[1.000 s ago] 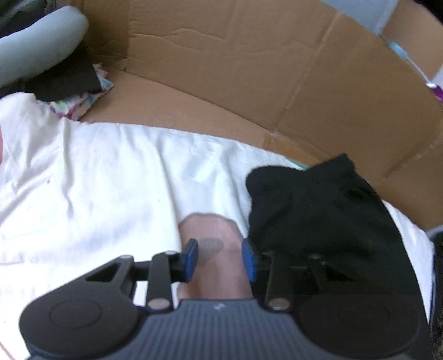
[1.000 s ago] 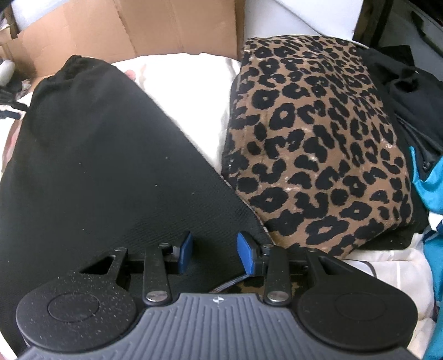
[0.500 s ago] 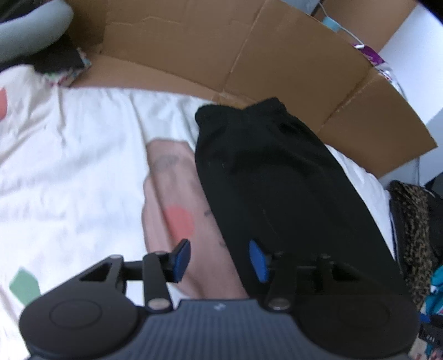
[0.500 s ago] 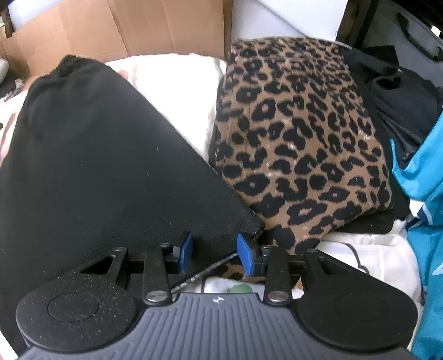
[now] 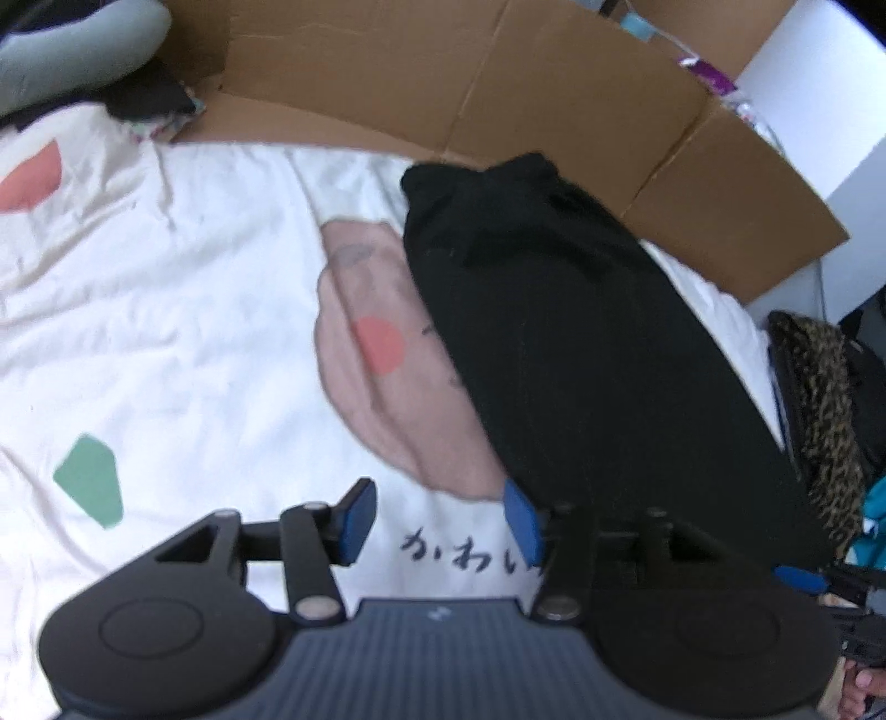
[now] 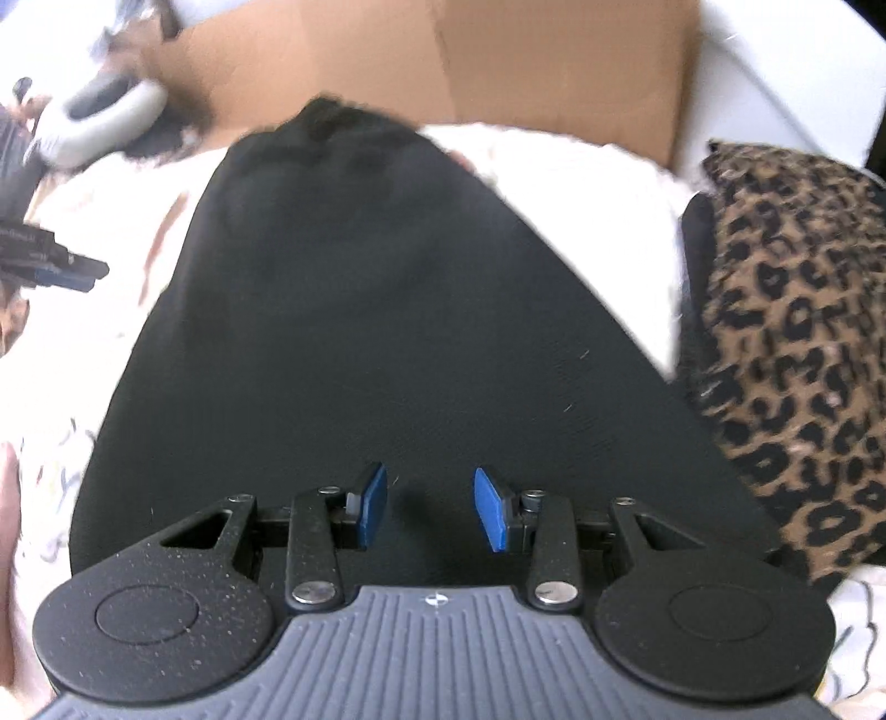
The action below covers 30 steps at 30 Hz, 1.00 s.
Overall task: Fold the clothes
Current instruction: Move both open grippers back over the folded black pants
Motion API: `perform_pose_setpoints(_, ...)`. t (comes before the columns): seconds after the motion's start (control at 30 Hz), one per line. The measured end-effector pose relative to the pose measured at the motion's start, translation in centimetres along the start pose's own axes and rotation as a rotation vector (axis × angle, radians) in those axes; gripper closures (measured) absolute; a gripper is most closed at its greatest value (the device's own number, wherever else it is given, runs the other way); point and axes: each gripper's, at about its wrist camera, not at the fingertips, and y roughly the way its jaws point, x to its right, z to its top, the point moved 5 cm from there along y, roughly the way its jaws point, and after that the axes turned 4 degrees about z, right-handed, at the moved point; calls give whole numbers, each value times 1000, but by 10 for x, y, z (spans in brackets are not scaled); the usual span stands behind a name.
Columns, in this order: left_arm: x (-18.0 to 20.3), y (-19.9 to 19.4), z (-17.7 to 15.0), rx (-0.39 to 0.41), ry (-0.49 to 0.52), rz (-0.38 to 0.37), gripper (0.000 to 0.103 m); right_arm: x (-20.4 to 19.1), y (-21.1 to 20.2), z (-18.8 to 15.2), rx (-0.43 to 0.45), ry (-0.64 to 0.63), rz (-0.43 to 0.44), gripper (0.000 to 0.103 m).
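Note:
A black garment (image 5: pixel 565 332) lies flat on a white printed sheet (image 5: pixel 166 310), running from the cardboard wall toward me. My left gripper (image 5: pixel 440 523) is open and empty, hovering over the sheet at the garment's near left edge. The garment fills the right wrist view (image 6: pixel 387 310). My right gripper (image 6: pixel 431 509) is open and empty just above its near end. The left gripper's fingertips (image 6: pixel 72 274) show at the left edge of the right wrist view.
A cardboard wall (image 5: pixel 498 88) stands behind the sheet. A leopard-print garment (image 6: pixel 792 354) lies folded to the right of the black one. A grey cushion (image 5: pixel 72 50) and dark clothes sit at the far left. Turquoise fabric (image 5: pixel 872 515) lies at the right edge.
My left gripper pulled back and to the left, showing more sheet and the whole black garment. My right gripper moved left from the garment's corner to over its near end, away from the leopard-print piece.

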Motion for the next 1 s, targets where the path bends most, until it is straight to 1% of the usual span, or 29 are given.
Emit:
perform_pose_setpoints(0.07, -4, 10, -6, -44, -51, -22, 51, -5, 8, -10, -37, -25, -12, 61)
perform_pose_setpoints(0.1, -4, 13, -8, -58, -55, -31, 52, -5, 8, -13, -49, -32, -19, 61)
perform_pose_setpoints(0.2, -5, 14, -10, -48, -21, -13, 52, -5, 8, -23, -81, -50, -37, 61)
perform_pose_setpoints(0.33, -10, 9, -13, -56, -43, -40, 52, 4, 0, -36, -115, -36, -35, 62)
perform_pose_setpoints(0.43, -11, 6, -19, -74, -16, -37, 52, 9, -6, -43, -130, -36, -41, 62)
perform_pose_setpoints(0.53, -10, 2, -26, -93, -16, -61, 52, 10, -10, -44, -153, -34, -55, 62)
perform_pose_setpoints(0.6, -7, -4, -29, -93, 5, -69, 52, 9, -12, -41, -178, -41, -72, 62)
perform_pose_setpoints(0.67, -7, -12, -31, -83, 19, -82, 50, 6, -16, -31, -160, -43, -68, 62)
perform_pose_setpoints(0.73, -6, -13, -33, -79, -1, -87, 49, 2, -21, -20, -140, -45, -63, 62)
perform_pose_setpoints(0.8, -4, -8, -31, -77, -24, -97, 50, -3, -25, -8, -91, -46, -30, 62)
perform_pose_setpoints(0.87, -2, -3, -26, -64, -46, -106, 50, -8, -23, 2, -68, -56, -22, 62)
perform_pose_setpoints(1.0, 5, 10, -17, -49, -115, -166, 50, -17, -15, 10, -54, -58, -2, 62)
